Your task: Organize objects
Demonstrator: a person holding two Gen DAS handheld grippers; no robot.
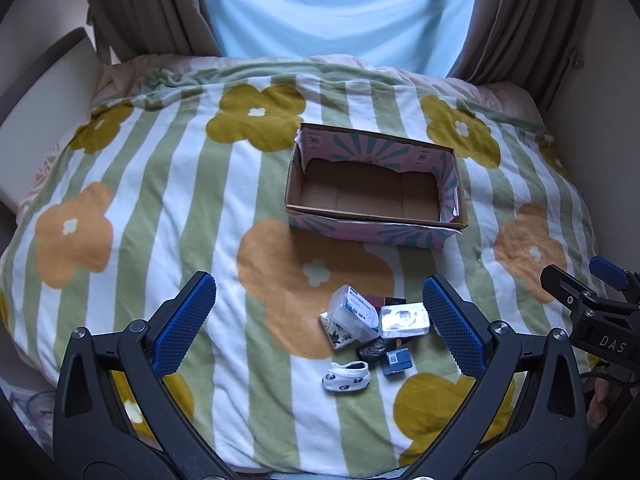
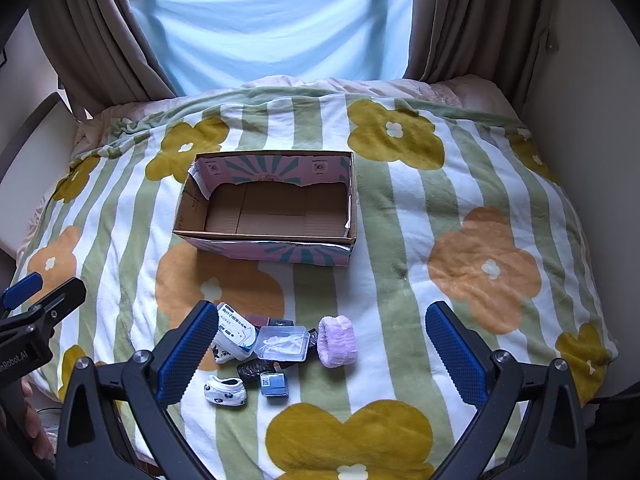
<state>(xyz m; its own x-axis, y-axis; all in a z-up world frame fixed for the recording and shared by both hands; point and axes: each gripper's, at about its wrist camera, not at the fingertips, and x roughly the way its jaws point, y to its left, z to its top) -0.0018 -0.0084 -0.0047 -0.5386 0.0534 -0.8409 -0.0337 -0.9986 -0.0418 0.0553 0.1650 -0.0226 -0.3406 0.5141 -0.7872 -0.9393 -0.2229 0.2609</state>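
An empty cardboard box [image 1: 372, 196] with a pink and teal outside stands open on the flowered blanket [image 1: 168, 208]; it also shows in the right wrist view [image 2: 268, 212]. Near the front lies a pile of small items: a white labelled plastic box [image 2: 236, 334], a clear flat case [image 2: 282, 344], a pink fuzzy band [image 2: 338, 340], a white patterned sock [image 2: 225, 390], a small blue box [image 2: 273, 385] and a dark wrapped piece [image 2: 252, 370]. My left gripper [image 1: 320, 324] is open above the pile. My right gripper [image 2: 322, 348] is open above it too.
The bed fills the view, with brown curtains [image 2: 460, 20] and a bright window [image 2: 276, 20] behind it. A white wall [image 2: 580, 120] runs along the right edge and a pale board [image 1: 44, 120] along the left.
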